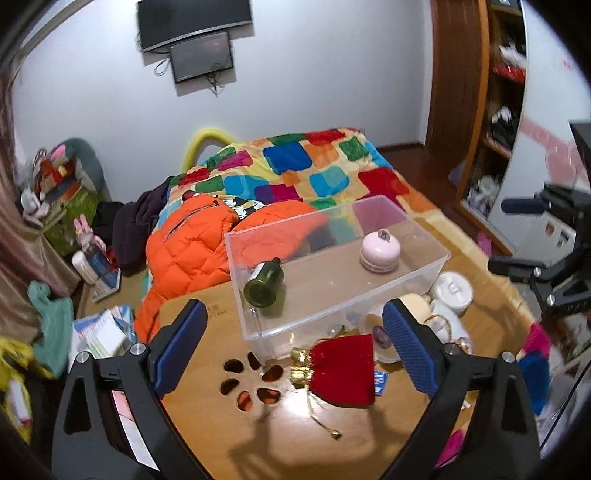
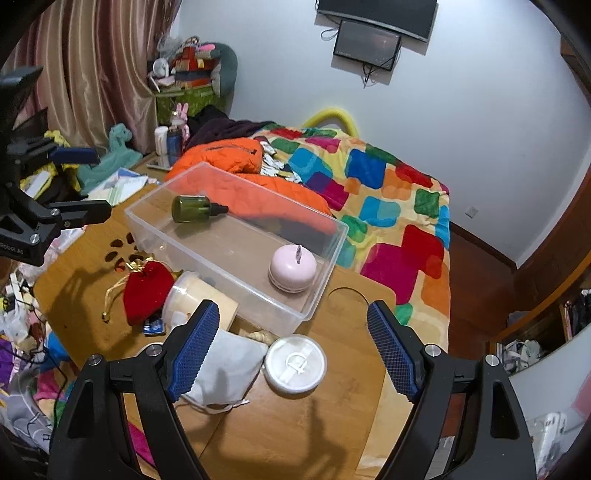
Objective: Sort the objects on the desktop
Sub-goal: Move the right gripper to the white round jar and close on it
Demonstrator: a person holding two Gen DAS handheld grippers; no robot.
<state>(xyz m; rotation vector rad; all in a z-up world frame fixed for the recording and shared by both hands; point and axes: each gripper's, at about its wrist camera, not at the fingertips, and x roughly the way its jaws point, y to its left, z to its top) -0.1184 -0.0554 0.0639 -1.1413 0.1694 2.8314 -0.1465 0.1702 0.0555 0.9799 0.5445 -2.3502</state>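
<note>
- Right gripper (image 2: 293,352), lower centre: jaws apart, empty, above white round tin (image 2: 295,364).
- Left gripper (image 1: 293,347): apart, over red pouch (image 1: 343,371).
- Pouch: likely soft, light; pinch mid-body.

Left wrist view: taken from above the near-left part of the counter (image 1: 207,417), faced forward and down along the left tool (image 1: 293,347), whose two blue pads frame the lower edge.
Right wrist view: taken from above the near-right part of the counter (image 2: 332,424), faced forward and down past the right tool (image 2: 293,345).
Closeness: both are held near the counter; the clear bin (image 1: 332,273) (image 2: 236,240) is seen just ahead.
Cross-sighting: the right tool is seen at the left view's right edge (image 1: 517,236), the left tool at the right view's left edge (image 2: 86,184).
Shared scene: the bin, the red pouch (image 1: 343,369) (image 2: 146,291), the bed (image 1: 317,162) (image 2: 388,199) and the wall screens (image 1: 195,33) (image 2: 373,26) are covered by both.
</note>
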